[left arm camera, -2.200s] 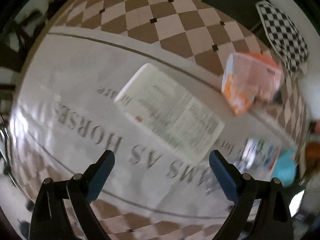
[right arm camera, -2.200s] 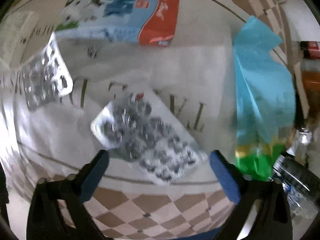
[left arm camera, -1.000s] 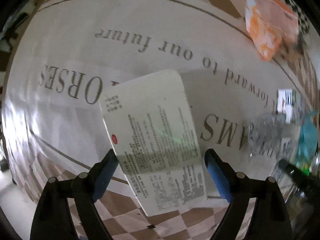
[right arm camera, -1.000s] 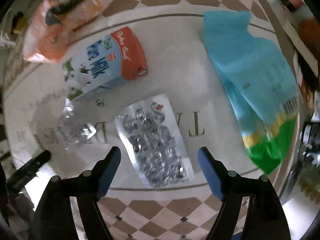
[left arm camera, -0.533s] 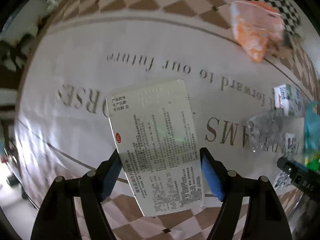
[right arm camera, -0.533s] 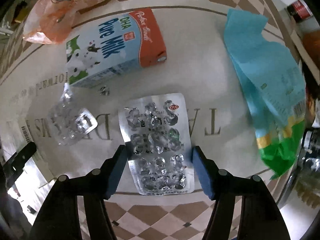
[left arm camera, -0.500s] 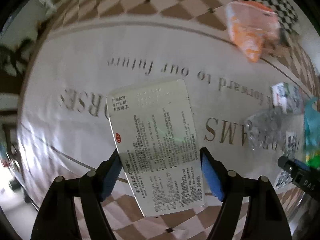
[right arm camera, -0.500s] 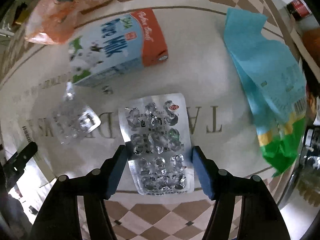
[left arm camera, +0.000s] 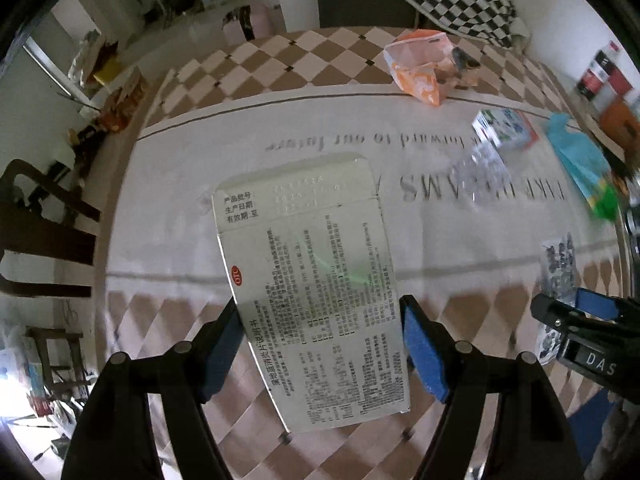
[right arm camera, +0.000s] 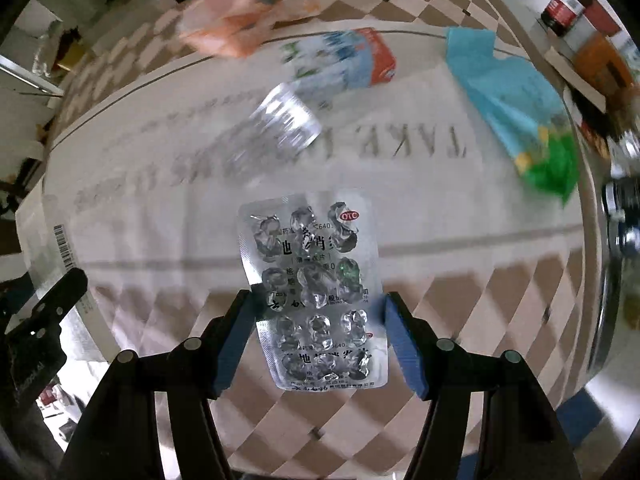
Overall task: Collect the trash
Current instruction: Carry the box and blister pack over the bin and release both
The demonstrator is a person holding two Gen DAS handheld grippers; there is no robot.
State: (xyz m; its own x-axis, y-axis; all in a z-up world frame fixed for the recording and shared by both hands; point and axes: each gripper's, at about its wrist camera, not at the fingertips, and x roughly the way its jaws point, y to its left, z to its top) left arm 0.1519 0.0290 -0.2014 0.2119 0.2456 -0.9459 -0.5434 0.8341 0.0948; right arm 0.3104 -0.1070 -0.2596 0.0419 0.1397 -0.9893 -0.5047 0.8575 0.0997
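My left gripper (left arm camera: 320,344) is shut on a flat white medicine box (left arm camera: 316,280) with printed text and holds it above the table's near edge. My right gripper (right arm camera: 318,332) is shut on a silver blister pack (right arm camera: 316,288) of emptied pill pockets and holds it lifted over the table edge. The right gripper and its blister pack also show at the right of the left wrist view (left arm camera: 560,280). The left gripper shows at the left of the right wrist view (right arm camera: 44,308).
On the tablecloth (right arm camera: 400,184) lie a second clear blister pack (right arm camera: 284,120), a milk carton (right arm camera: 340,64), an orange bag (right arm camera: 236,20) and a blue-green wrapper (right arm camera: 520,116). Jars (right arm camera: 568,4) stand at far right. A dark chair (left arm camera: 36,216) stands left.
Both grippers have lifted and pulled back toward the near table edge, the left with the box and the right with the blister pack. The table items now look farther away.
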